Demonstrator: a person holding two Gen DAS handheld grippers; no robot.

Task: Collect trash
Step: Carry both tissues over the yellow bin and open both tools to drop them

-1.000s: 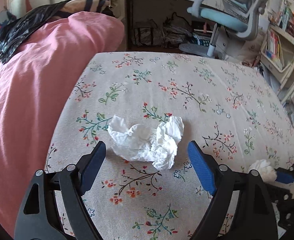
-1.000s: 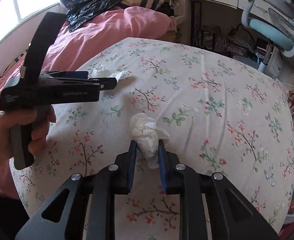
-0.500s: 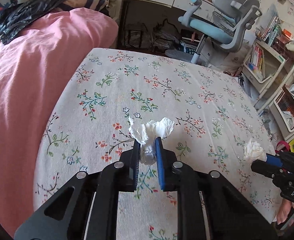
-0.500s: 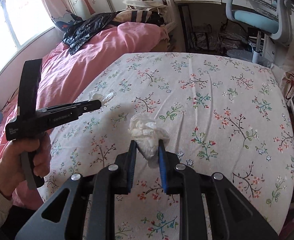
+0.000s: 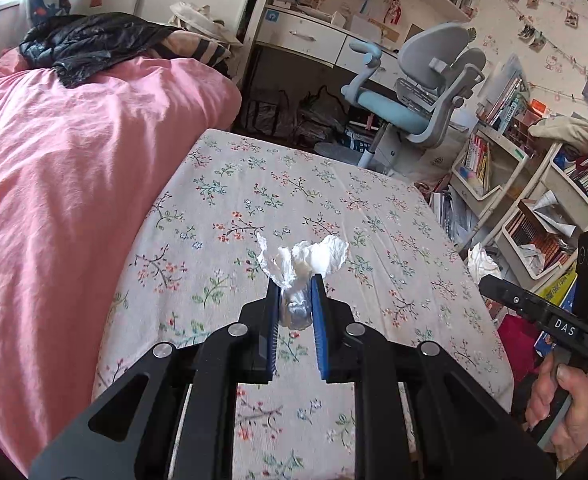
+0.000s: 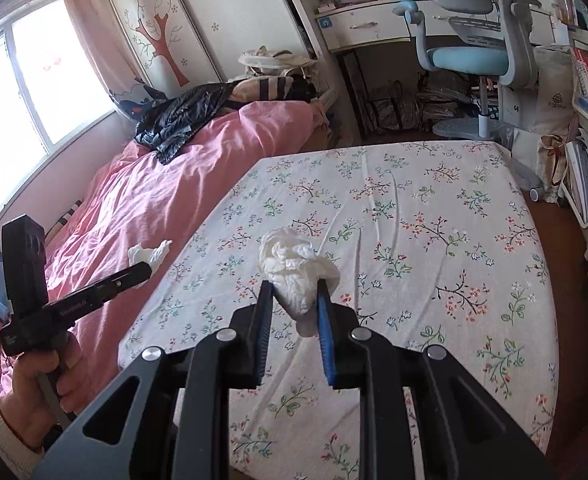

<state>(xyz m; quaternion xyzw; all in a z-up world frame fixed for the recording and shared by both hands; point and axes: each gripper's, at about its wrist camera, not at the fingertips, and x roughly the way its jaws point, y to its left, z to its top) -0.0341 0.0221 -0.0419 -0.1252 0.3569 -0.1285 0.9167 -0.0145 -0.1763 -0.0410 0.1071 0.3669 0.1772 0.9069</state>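
My left gripper (image 5: 294,284) is shut on a crumpled white tissue (image 5: 305,258) and holds it above the floral bed sheet (image 5: 333,196). My right gripper (image 6: 294,290) is shut on a second crumpled white tissue (image 6: 294,268), also lifted above the sheet (image 6: 433,208). In the left wrist view the right gripper (image 5: 483,278) shows at the right edge with its tissue (image 5: 479,260). In the right wrist view the left gripper (image 6: 146,270) shows at the left with its tissue (image 6: 148,252).
A pink duvet (image 5: 74,168) covers the left of the bed, with a black plastic bag (image 5: 90,42) on it. A blue-grey desk chair (image 5: 417,92) and a desk stand beyond the bed's foot. Bookshelves (image 5: 493,168) and clutter line the right side.
My left gripper closed on the spread tissue and lifted it off the sheet. My right gripper, holding its tissue throughout, rose higher above the bed.
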